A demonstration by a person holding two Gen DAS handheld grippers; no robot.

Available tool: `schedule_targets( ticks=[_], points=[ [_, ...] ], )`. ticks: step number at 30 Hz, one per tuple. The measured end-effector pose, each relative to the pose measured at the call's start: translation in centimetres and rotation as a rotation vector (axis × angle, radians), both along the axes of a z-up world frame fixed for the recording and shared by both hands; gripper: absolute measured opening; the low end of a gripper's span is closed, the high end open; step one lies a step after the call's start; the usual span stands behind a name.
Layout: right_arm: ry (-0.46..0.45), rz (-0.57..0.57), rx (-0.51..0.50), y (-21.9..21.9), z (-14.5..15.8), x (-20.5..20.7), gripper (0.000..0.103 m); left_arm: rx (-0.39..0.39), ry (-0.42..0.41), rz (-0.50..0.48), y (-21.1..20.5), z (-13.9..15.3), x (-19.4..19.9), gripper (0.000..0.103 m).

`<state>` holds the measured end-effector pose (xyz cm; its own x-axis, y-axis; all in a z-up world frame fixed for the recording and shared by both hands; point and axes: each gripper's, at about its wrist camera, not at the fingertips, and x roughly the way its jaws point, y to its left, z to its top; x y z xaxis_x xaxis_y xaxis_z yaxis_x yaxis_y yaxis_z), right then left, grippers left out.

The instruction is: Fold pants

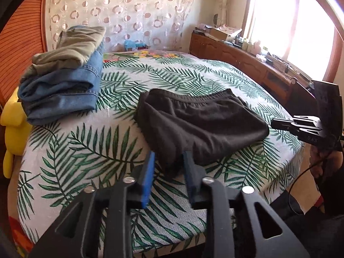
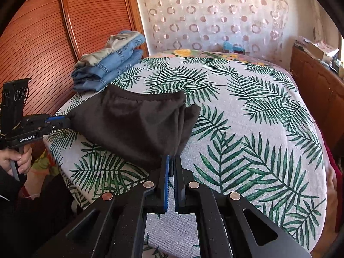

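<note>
Pants (image 2: 137, 124) corner pinched in right claw (image 2: 172, 161); left claw (image 1: 168, 159) straddles hem.

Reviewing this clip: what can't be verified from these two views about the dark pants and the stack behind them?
- Dark pants: layer count hidden inside folds, both views.
- Left gripper: open jaws flank the near corner; contact unclear.
- Folded stack: number of garments unclear, edges overlap.
- Dresser clutter: washed out by window glare, left wrist view.

Left gripper (image 1: 168, 161) fingers parted, right gripper (image 2: 172, 163) fingers pinched nearly together.
</note>
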<state>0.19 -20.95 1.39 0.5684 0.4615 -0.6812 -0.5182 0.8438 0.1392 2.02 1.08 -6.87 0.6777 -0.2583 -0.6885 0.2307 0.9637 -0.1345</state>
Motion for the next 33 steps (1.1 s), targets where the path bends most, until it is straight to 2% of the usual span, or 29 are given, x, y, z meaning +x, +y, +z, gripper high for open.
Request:
schedule_targets(
  ticks=[1,2,4,5,6,8,17,22,26,30,33],
  points=[
    [-0.001,-0.002,0.001,-0.1,0.1,0.0,0.002,0.0,-0.002,0.003,0.1,0.0,0.1,0.036],
    [-0.003,-0.004,0.002,-0.1,0.2,0.0,0.002,-0.005,-0.008,0.009,0.2,0.1,0.2,0.046],
    [-0.008,-0.006,0.001,-0.2,0.3,-0.1,0.002,-0.005,-0.016,0.014,0.2,0.3,0.4,0.047],
    [-0.01,-0.007,0.001,-0.2,0.3,-0.1,0.002,0.0,-0.014,0.016,0.2,0.3,0.6,0.053],
    [-0.012,-0.008,0.001,-0.1,0.4,-0.1,0.002,0.012,-0.012,0.023,0.2,0.2,0.9,0.067],
    [-0.014,-0.009,-0.001,0.0,0.3,0.0,0.002,0.009,-0.021,0.028,0.1,0.2,1.2,0.083],
    [-0.031,-0.005,-0.002,0.9,0.5,1.5,0.002,0.011,-0.016,0.046,-0.5,-0.1,3.7,0.083],
    [-0.049,-0.021,-0.022,1.9,0.6,3.5,0.015,0.015,-0.012,0.037,-1.2,-0.3,4.2,0.083],
    [-0.029,-0.014,-0.02,3.1,0.2,5.4,0.018,0.025,-0.021,0.037,-1.6,-0.2,4.1,0.083],
    [-0.012,-0.012,-0.042,4.6,-0.4,7.3,0.028,0.022,-0.024,0.04,-1.6,-0.1,4.1,0.083],
    [0.021,-0.011,-0.03,5.7,-0.9,8.5,0.029,0.019,-0.026,0.04,-1.6,-0.1,4.1,0.083]
  ],
)
